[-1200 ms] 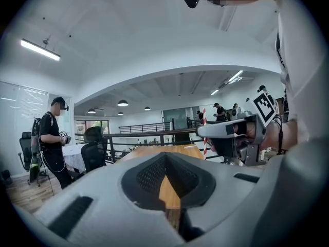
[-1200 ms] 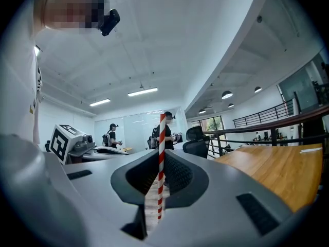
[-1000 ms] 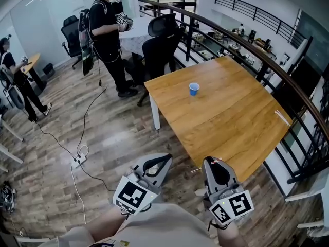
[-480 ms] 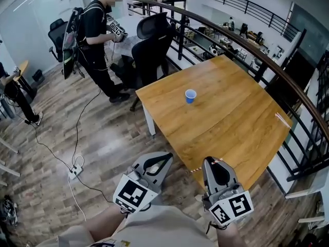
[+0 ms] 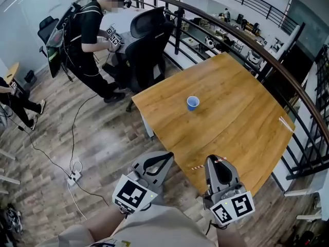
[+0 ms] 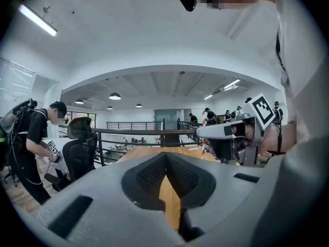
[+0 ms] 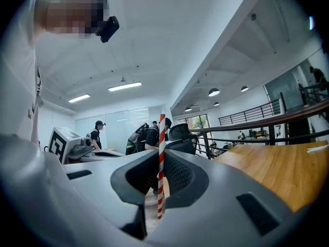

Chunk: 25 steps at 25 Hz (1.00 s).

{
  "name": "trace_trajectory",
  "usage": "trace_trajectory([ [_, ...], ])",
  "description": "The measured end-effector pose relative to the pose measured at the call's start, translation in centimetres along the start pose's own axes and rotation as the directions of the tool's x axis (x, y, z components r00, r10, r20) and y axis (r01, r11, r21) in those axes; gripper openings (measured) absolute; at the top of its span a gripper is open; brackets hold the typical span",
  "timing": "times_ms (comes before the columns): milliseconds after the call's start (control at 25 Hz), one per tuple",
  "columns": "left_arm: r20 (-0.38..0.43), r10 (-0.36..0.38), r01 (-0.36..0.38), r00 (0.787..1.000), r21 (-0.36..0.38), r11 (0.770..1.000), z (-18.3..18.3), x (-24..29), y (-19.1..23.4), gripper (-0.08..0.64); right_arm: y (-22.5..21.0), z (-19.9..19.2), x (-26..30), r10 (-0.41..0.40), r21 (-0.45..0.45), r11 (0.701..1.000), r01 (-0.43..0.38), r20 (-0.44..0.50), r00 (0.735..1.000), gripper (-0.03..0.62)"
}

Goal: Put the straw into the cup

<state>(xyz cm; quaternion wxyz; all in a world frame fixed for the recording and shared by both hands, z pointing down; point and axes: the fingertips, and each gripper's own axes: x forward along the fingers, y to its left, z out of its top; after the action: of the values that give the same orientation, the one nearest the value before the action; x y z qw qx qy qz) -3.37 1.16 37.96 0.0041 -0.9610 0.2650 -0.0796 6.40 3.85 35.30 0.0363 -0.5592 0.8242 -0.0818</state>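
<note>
While right gripper (image 5: 216, 161) pinches straw (image 7: 161, 138), blue cup (image 5: 193, 103) stands on table (image 5: 241, 112).

Fig. My left gripper (image 5: 167, 157) and right gripper (image 5: 215, 160), held side by side low in front of me, both pointing forward and roughly level. The left fingers (image 6: 146, 174) are pressed together at the tips, with nothing between them. The right fingers (image 7: 180, 174) are clamped on a red-and-white straw (image 7: 161, 158), which lies crosswise to them and sticks out on both sides.
</note>
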Motion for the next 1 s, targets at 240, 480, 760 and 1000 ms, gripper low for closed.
trace_trajectory([
  [240, -0.012, -0.063, 0.063, 0.998, -0.007, 0.998, 0.6, 3.9, 6.2, 0.014, -2.1, 1.1, 6.9, -0.045, 0.003, 0.999, 0.045, -0.007, 0.999, 0.034],
  [480, -0.015, -0.125, 0.125, 0.992, 0.006, 0.992, 1.7, 7.5, 12.1, 0.014, -4.2, 2.3, 13.3, -0.100, 0.009, 0.995, 0.100, -0.011, 0.995, 0.034],
  [760, -0.003, -0.180, 0.180, 0.984, 0.026, 0.983, 2.7, 10.8, 16.9, 0.014, -6.3, 3.1, 18.4, -0.153, 0.009, 0.988, 0.153, 0.006, 0.988, 0.034],
  [1000, -0.017, -0.218, 0.218, 0.976, 0.009, 0.976, 2.6, 12.8, 17.5, 0.014, -8.1, 3.5, 19.6, -0.185, 0.015, 0.983, 0.186, -0.004, 0.983, 0.034],
])
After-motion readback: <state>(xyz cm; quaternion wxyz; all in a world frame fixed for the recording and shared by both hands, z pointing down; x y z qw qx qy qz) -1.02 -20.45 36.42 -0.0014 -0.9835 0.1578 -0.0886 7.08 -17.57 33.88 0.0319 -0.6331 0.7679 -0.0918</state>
